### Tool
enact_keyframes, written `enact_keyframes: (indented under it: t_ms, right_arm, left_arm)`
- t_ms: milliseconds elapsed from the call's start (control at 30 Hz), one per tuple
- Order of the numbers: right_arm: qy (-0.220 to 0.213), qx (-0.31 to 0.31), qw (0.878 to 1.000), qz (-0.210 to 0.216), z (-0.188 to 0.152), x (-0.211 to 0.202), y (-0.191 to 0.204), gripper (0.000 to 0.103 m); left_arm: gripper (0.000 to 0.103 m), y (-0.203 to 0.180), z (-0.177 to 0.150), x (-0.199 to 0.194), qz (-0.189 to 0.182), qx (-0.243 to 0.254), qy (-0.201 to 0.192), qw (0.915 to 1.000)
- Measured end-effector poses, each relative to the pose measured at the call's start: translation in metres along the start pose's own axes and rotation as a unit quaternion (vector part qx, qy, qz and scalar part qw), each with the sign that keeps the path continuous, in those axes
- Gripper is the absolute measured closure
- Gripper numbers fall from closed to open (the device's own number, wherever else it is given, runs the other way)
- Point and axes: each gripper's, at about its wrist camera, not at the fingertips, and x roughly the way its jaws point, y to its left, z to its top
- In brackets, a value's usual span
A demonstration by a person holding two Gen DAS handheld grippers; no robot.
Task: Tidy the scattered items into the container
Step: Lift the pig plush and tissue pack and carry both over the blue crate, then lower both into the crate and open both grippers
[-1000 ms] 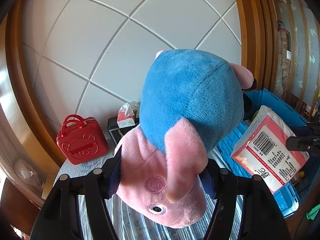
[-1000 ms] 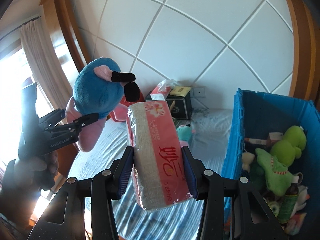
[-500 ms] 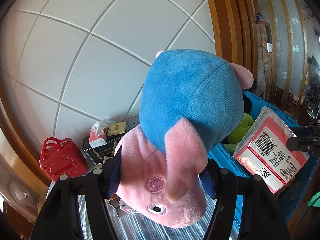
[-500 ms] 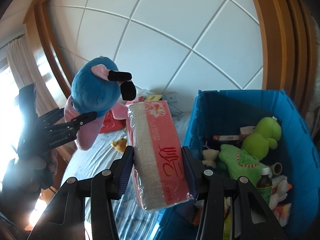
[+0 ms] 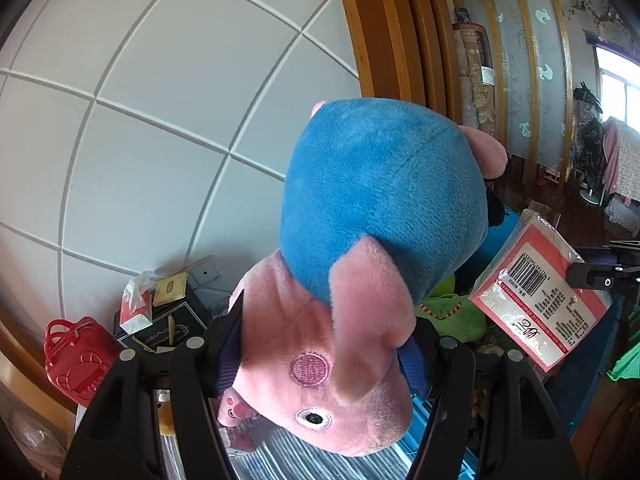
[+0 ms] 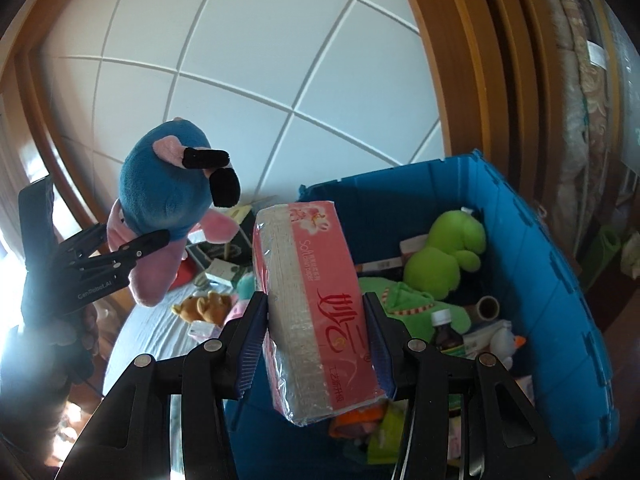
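Observation:
My left gripper is shut on a pink pig plush in a blue dress, held upside down in the air; it also shows in the right wrist view, left of the bin. My right gripper is shut on a pink pack of tissues, held above the near left corner of the blue plastic bin. The pack shows in the left wrist view too. The bin holds a green frog plush, a brown bottle, a tape roll and other items.
A striped bed sheet left of the bin carries a small bear plush and other small items. A red case, a tissue box and a black box stand by the white panelled wall. Wooden frames rise on the right.
Both grippers have swung to the right with their loads. The bin now sits under the tissue pack, and the red case has slid to the left edge of the left wrist view.

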Motion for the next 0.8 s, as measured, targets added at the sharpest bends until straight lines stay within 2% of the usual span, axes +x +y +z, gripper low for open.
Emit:
enact_keyframes:
  t_ms: [400, 800]
  right_arm:
    - [-0.001, 0.053, 0.997, -0.061, -0.01, -0.015, -0.065, 0.057]
    - [0.006, 0.073, 0.994, -0.081, -0.011, -0.013, -0.091, 0.056]
  left_arm:
    - [0.038, -0.053, 0.028, 0.051, -0.051, 0.033, 0.01, 0.9981]
    - [0.038, -0.084, 0.053, 0.084, -0.076, 0.057, 0.015, 0.9954]
